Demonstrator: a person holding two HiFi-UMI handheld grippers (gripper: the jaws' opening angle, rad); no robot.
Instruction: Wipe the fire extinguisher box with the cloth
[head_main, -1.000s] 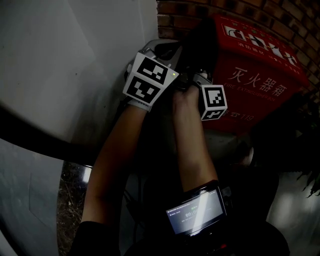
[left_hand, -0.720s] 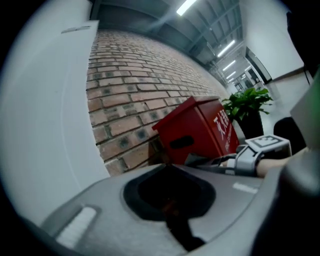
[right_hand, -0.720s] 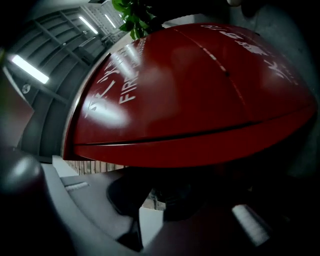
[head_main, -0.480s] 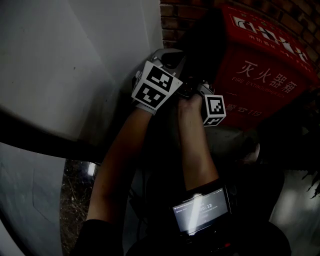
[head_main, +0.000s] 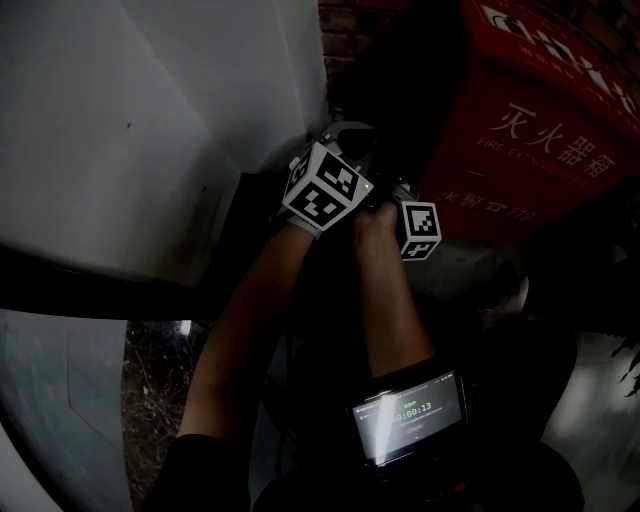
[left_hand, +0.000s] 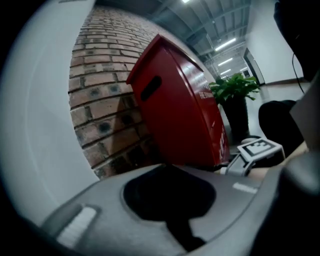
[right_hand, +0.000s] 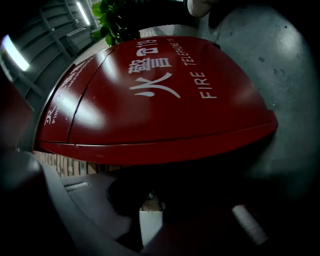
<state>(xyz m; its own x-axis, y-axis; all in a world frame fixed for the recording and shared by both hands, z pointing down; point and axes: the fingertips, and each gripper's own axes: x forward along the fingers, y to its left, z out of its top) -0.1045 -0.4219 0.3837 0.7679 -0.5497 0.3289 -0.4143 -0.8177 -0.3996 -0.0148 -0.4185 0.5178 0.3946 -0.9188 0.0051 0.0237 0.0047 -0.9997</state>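
Head view: the red fire extinguisher box (head_main: 520, 130) sat at two o'clock. Left gripper view: the left gripper (left_hand: 181, 232) had its jaws closed on nothing, with the box at twelve o'clock. Right gripper view: the right gripper (right_hand: 160, 200) pinched a dark cloth (right_hand: 200, 182) just beneath the box.

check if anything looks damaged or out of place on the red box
Nothing stands out. The red box looks whole, with no dent or spill showing and its white lettering unbroken, and it stands by the brick wall. The plant beyond it is upright. The light is dim, so fine marks would not show.
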